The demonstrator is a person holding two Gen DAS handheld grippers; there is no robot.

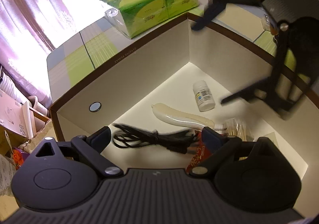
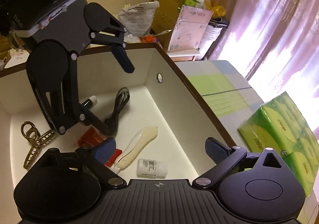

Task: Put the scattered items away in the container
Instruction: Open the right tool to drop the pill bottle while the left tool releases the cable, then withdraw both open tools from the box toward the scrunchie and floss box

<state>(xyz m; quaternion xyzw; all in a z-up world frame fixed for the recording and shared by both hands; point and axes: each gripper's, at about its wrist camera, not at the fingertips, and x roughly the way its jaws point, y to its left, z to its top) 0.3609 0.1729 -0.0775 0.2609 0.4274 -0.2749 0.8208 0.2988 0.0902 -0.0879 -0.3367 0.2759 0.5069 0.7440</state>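
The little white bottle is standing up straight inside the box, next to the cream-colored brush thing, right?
Not quite. The little white bottle is inside the box, next to the cream-colored brush thing, but it is lying on its side, not standing up. The right wrist view shows this, and the left wrist view agrees.

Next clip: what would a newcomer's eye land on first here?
The big white cardboard box with a brown rim fills both views, already holding a cream plastic shoehorn, a small white pill bottle, a coiled black cable and a gold hair claw. Both black grippers hang open over it, left gripper and right gripper. Outside, a green tissue pack sits on the checked tablecloth.
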